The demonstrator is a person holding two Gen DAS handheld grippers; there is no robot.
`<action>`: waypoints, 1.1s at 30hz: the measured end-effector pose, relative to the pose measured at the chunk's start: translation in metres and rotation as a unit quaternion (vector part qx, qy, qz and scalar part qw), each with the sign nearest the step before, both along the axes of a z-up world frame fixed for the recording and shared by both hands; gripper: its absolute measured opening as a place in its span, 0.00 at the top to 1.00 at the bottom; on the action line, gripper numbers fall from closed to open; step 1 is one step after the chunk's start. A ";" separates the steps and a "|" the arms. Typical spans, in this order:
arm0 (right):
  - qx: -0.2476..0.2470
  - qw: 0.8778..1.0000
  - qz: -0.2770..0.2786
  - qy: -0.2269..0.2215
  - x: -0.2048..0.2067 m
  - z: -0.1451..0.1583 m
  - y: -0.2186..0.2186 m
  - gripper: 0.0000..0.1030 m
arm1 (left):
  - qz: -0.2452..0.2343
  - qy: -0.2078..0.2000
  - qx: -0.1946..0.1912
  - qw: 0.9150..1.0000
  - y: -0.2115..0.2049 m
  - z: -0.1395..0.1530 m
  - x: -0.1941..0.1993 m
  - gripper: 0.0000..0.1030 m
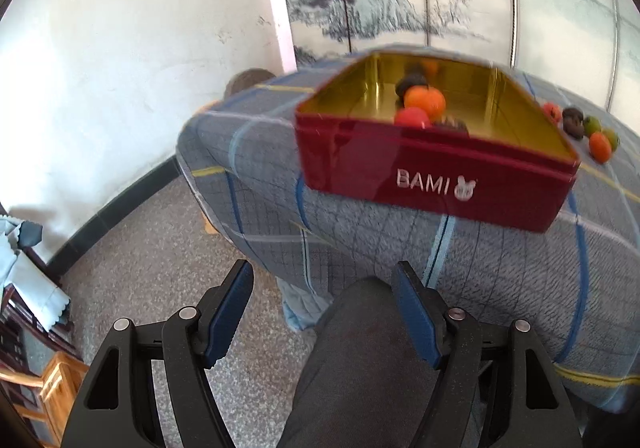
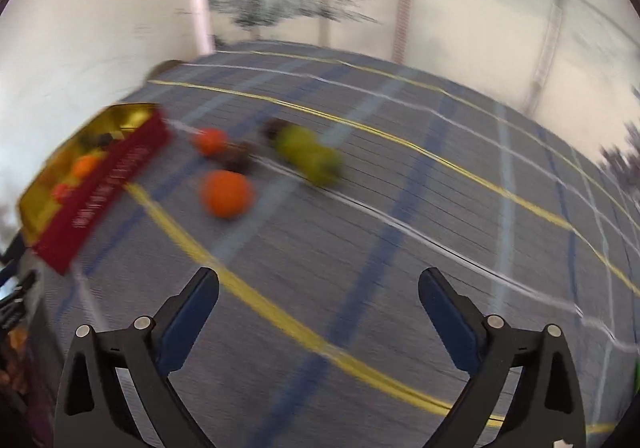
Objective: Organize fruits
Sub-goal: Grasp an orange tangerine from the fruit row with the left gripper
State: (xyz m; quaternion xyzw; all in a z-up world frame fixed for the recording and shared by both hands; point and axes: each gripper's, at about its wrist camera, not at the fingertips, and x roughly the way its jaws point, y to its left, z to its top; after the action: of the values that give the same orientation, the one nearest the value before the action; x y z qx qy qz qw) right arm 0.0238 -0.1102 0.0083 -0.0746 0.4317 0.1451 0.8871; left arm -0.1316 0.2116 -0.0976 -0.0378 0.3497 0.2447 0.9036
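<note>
So the red tin [image 1: 436,175] with BAMI on its side and a gold inside sits on a table under a blue-grey checked cloth [image 1: 500,272], close to the cloth's front edge. Inside the tin there's an orange fruit [image 1: 425,100], a red one [image 1: 412,117] just in front of it against the near wall, and a dark piece [image 1: 412,81] behind them. Another dark bit sits next to the red one, too blurry to name.

Off the tin's right end, still out on the cloth, is a little cluster: a big orange fruit [image 2: 227,193] nearest, a smaller orange-red one [image 2: 211,141] beyond it closer to the tin, a dark brown lump [image 2: 240,159] between them, and a couple of green fruits [image 2: 308,155] further out from the tin. That view is badly smeared, so don't ask me what kinds they are.

The left gripper [image 1: 322,288] is spread partway with nothing in it, hanging in front of the tin, off the table edge, over a dark trouser leg [image 1: 360,360] and speckled floor. The right gripper [image 2: 319,290] is wide apart and empty, over bare cloth, well short of the loose fruit.
</note>
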 end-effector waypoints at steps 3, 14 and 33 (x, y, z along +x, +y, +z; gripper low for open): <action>-0.024 0.997 -0.058 0.033 0.015 -0.016 -0.047 0.01 | -0.025 -0.034 0.021 0.999 -0.010 0.017 -0.006 0.30; -0.008 0.993 -0.109 0.040 0.018 -0.036 -0.101 0.00 | -0.270 0.013 -0.056 0.961 -0.094 0.094 0.101 0.21; 0.017 0.994 -0.096 0.038 0.014 -0.034 -0.104 0.00 | -0.306 0.088 -0.146 0.937 -0.186 0.022 0.257 0.41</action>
State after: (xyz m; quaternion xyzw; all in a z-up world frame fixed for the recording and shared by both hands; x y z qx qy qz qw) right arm 0.0373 -0.2142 -0.0260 -0.0118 0.4674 0.0690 0.8813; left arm 0.1257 0.0257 -0.0754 -0.0387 0.4544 -0.0947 0.8849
